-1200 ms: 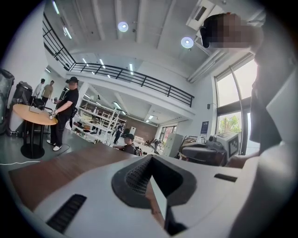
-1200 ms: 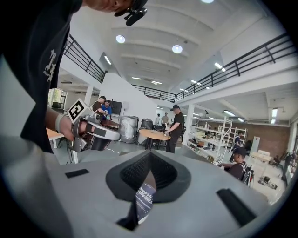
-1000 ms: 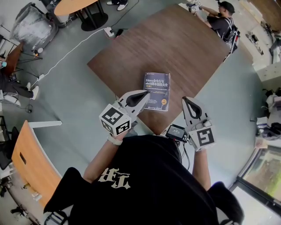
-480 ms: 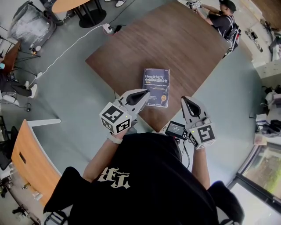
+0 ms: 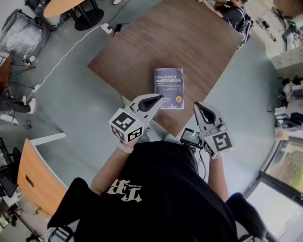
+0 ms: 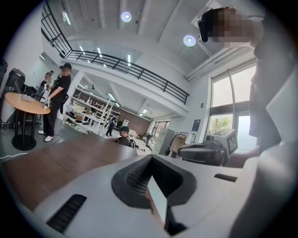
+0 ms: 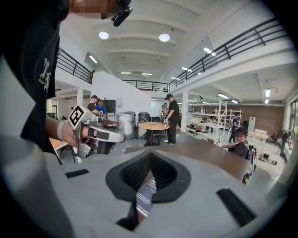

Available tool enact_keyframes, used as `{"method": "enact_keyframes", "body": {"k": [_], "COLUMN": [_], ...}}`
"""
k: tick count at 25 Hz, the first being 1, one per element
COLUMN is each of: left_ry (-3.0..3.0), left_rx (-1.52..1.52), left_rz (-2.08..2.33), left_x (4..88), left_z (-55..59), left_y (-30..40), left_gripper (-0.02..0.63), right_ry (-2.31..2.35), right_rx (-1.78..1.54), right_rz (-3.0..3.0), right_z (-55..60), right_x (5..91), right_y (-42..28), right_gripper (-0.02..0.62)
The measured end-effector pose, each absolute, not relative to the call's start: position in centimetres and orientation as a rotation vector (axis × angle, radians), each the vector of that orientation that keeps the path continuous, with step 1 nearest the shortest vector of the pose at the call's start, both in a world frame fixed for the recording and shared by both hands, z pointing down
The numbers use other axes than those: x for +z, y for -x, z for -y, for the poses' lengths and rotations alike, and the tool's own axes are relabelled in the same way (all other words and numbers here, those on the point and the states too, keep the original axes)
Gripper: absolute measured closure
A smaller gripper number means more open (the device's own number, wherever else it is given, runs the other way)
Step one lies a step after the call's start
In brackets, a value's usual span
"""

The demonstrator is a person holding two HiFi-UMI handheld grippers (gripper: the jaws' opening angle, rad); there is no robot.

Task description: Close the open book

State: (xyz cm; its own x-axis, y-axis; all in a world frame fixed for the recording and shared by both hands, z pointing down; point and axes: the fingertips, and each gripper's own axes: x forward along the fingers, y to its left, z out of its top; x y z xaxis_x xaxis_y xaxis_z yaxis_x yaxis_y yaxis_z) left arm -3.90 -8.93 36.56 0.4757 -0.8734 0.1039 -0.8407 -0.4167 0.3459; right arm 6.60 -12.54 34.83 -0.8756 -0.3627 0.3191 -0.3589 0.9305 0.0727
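Observation:
A dark blue book (image 5: 168, 88) lies closed, cover up, on the brown table (image 5: 189, 42) near its front corner. My left gripper (image 5: 158, 98) hovers just left of the book's near edge; its jaws are shut with nothing in them. My right gripper (image 5: 199, 105) is off the table's right edge, to the right of the book, also shut and empty. In the right gripper view a strip of the book's cover (image 7: 146, 197) shows through the slit below the closed jaws. The left gripper view looks across the table top (image 6: 56, 162).
A black device (image 5: 191, 138) hangs in front of my chest by the table's near corner. A person (image 5: 233, 14) sits at the table's far corner. On the floor to the left are a power strip with cable (image 5: 105, 28), a covered chair (image 5: 23, 30) and an orange desk (image 5: 33, 182).
The book lies closed in all frames. Both grippers stay shut near the table's front corner, with the right one drifting slightly. The head view has shifted a little.

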Motion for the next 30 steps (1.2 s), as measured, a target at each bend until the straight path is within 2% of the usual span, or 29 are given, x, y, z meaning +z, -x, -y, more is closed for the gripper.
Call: {"method": "enact_keyframes", "body": {"k": [7, 15, 30], "left_ry": [-2.459, -2.515, -2.519], "left_rx": [-0.125, -0.084, -0.042], "left_rz": [1.279, 1.171, 1.235], "left_x": [36.8, 36.4, 35.8], "left_z": [7.8, 7.5, 6.5], "left_y": [5.9, 4.8, -5.2], "left_gripper": [0.601, 0.600, 0.600], "right_ry": [-0.673, -0.795, -0.776], "right_rx": [0.018, 0.044, 0.030], "right_rz": [2.698, 2.669, 2.722], "right_z": [9.8, 8.4, 8.1], "right_x": [35.1, 34.4, 35.4], "right_y": [-4.7, -6.3, -16.0], "right_gripper": [0.607, 0.607, 0.607]}}
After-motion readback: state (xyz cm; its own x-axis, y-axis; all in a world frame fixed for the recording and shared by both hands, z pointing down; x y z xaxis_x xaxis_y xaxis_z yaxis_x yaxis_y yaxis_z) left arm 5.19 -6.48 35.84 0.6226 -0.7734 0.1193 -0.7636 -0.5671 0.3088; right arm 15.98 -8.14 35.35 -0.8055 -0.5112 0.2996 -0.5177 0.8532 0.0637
